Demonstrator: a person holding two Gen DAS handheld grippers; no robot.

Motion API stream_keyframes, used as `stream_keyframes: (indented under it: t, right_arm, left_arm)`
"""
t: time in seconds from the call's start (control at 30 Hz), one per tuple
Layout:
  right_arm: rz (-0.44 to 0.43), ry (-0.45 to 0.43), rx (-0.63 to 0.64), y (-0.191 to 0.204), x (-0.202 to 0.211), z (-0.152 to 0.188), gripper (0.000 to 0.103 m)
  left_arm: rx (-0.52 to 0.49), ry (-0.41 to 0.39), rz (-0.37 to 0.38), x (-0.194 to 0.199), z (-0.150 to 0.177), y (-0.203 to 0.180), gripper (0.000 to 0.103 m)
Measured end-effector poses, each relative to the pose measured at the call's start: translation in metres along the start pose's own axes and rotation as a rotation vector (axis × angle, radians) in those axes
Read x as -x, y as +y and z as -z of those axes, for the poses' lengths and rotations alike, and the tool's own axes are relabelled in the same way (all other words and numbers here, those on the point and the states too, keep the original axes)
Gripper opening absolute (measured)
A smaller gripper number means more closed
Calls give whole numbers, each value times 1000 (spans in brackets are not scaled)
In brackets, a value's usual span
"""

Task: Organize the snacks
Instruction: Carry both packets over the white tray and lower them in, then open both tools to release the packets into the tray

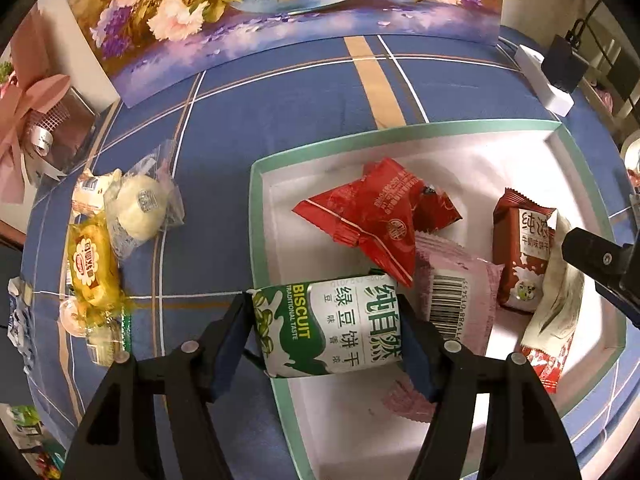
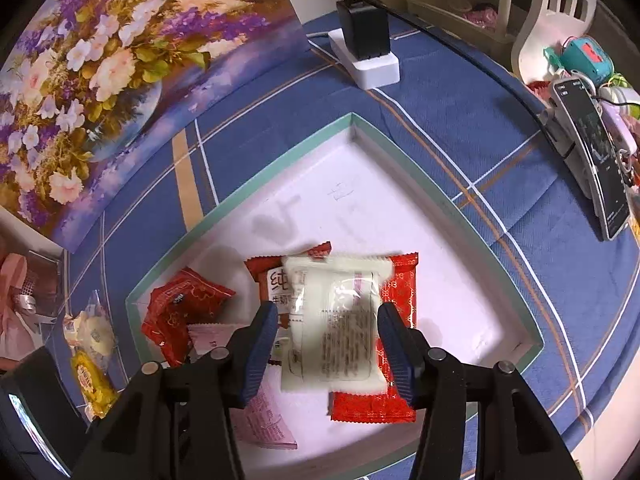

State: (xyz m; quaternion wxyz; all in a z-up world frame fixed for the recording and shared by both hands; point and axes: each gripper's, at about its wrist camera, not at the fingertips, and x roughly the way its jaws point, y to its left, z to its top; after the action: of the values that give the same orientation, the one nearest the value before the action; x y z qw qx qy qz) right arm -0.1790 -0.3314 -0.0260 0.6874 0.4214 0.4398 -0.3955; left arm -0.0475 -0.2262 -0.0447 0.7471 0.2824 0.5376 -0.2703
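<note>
My left gripper [image 1: 322, 312] is shut on a green-and-white biscuit packet [image 1: 332, 324], gripped end to end over the left rim of the white tray [image 1: 400, 130] with its teal edge. My right gripper [image 2: 328, 314] is shut on a white snack packet [image 2: 336, 320], held low above a red packet [image 2: 372, 404] inside the tray [image 2: 280, 164]. In the left wrist view one right finger [image 1: 592, 258] enters from the right with the white packet [image 1: 558, 300] hanging below. Red triangular packets [image 1: 372, 216], a pink packet [image 1: 452, 292] and a brown-red biscuit packet [image 1: 524, 256] lie in the tray.
Loose snacks lie on the blue checked cloth left of the tray: a round white pastry [image 1: 140, 208], a yellow packet [image 1: 90, 268]. A floral painting [image 1: 280, 12] leans at the back. A power strip with charger [image 2: 368, 56] and a phone [image 2: 596, 160] are to the right. A pink-ribboned box [image 1: 36, 128] stands far left.
</note>
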Motion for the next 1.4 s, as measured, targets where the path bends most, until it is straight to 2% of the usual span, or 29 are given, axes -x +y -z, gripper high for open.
stream_keyframes:
  t: [0.17, 0.4, 0.5, 0.57, 0.6, 0.8, 1.0, 1.2, 1.4]
  right_arm:
    - [0, -6, 11, 3, 4, 0, 55]
    - [-4, -12, 17, 4, 9, -1, 56]
    - [-4, -6, 9, 3, 8, -1, 58]
    - [0, 4, 10, 3, 6, 0, 59]
    - [4, 7, 13, 4, 4, 0, 60]
    - [16, 13, 43, 13, 2, 5, 69]
    - [23, -11, 120, 37, 5, 13, 77]
    - [10, -35, 175, 58, 9, 21, 85]
    - [24, -41, 194, 67, 9, 25, 86]
  left_arm:
    - [38, 21, 49, 8, 3, 3, 71]
    - [63, 6, 111, 30, 0, 4, 72]
    - [127, -7, 142, 40, -3, 17, 72]
    - [182, -8, 153, 43, -6, 29, 76]
    - [229, -7, 155, 45, -6, 40, 87]
    - [432, -10, 111, 43, -10, 99, 89]
    - [592, -12, 50, 42, -4, 161, 90]
    - [700, -38, -4, 46, 9, 212, 93]
    - [753, -49, -21, 48, 18, 240, 93]
